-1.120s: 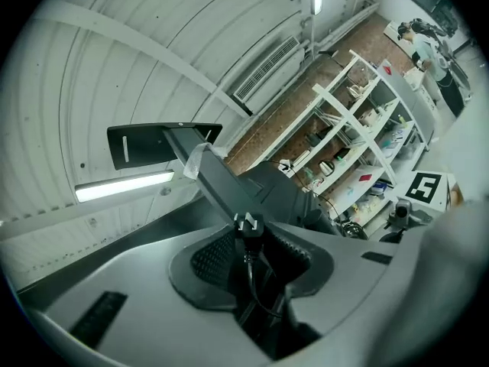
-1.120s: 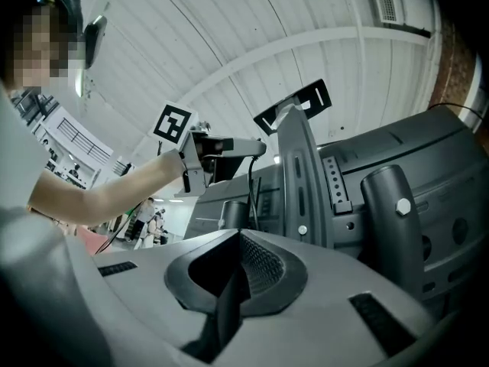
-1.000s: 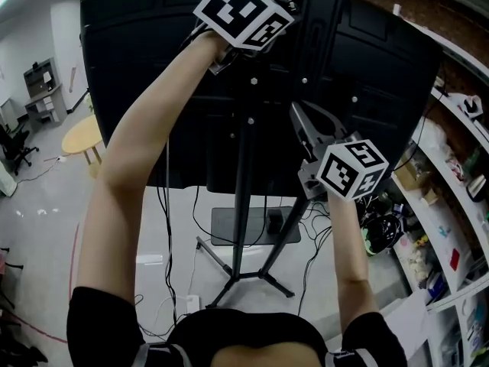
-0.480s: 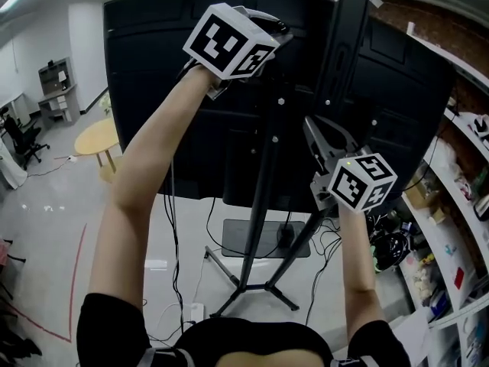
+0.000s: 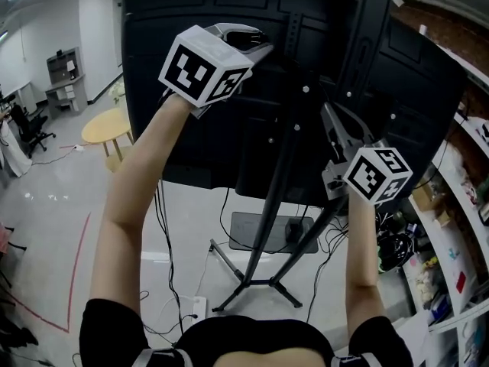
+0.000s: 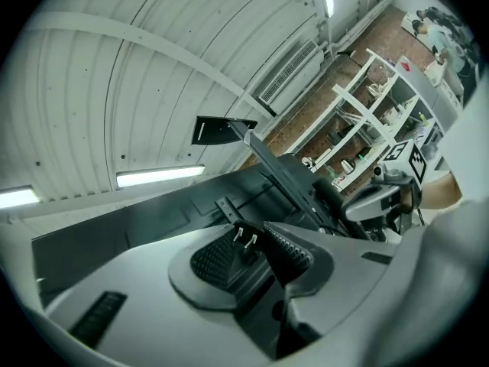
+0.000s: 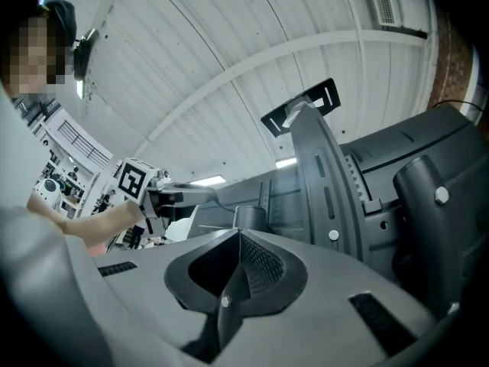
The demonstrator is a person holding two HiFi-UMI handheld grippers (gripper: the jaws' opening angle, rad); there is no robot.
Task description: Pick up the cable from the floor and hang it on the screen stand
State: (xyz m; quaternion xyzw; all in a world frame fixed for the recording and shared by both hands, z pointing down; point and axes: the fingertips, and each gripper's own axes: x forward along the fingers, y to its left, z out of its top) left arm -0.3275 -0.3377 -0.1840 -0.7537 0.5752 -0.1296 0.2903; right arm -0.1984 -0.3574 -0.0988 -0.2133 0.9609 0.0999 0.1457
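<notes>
In the head view the left tool is raised against the black back of the screen, its jaws drawn in close. Below it, behind the forearm, the thin black cable hangs slack down to the floor. The right tool is lower and just to the right of the stand pole, jaws pressed together. Against half a second ago the left tool has drawn away from the pole to its left, while the right tool keeps much the same place beside it. In the left gripper view the left tool is nearly closed, its ribbed pads clamped on the cable's black plug, whose two pale prongs stick out ahead of the jaws. The screen lies just beyond, and the right tool is off to the right. In the right gripper view the right tool is fully closed with nothing between its pads. The curved stand pole rises just ahead of it, the screen lies to its right, and the left tool is well off to the left.
</notes>
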